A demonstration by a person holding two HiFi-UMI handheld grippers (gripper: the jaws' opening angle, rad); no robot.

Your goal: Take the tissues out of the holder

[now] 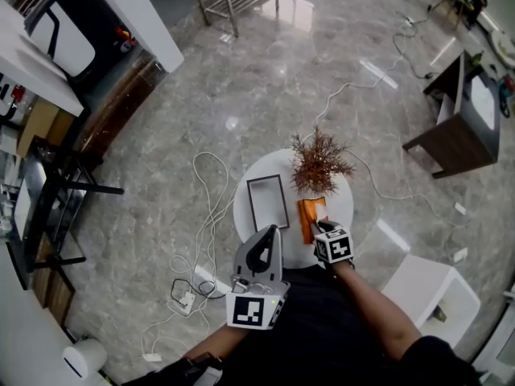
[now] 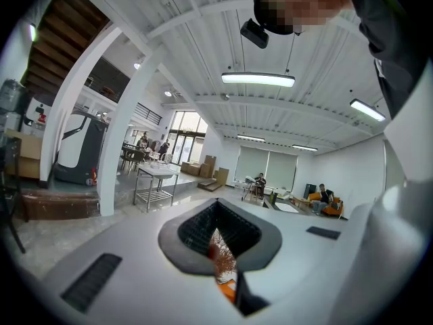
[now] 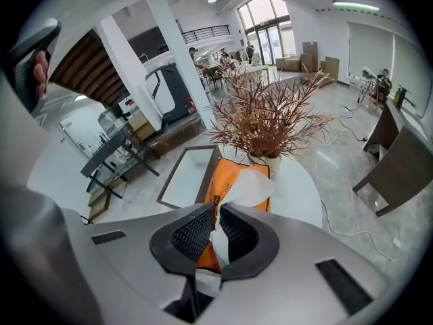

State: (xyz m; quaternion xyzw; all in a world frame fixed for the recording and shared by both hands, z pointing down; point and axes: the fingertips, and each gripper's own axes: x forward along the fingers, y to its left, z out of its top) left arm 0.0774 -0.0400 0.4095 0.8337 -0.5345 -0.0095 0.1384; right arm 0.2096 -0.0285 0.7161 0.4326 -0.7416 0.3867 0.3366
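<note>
**Right gripper [image 3: 216, 241] pinched on a tissue [image 3: 249, 189] at the holder**

Its jaws were closed on the white tissue. The sheet's free end rose out of the orange holder [image 3: 230, 176], which lay on the round white table [image 1: 261, 171] just in front of a dried plant [image 1: 319, 163] and beside a dark-framed tray [image 1: 268, 203].

We judged the sheet feather-light, soft and easy to tear. The hold therefore belonged low on the bunched part near the slot, with a gentle, straight draw. The holder looked light too, and we thought it might lift with the sheet unless steadied.

Our left gripper [image 1: 259, 256] hung at the near edge of the table, jaws together and nothing between them.

Only the right gripper view showed us the tissue between the pads. In the head view the sheet barely showed past the gripper, but only that view took in both grippers and the whole table. The left gripper view gave just a sliver of plant and orange through its jaws.
</note>
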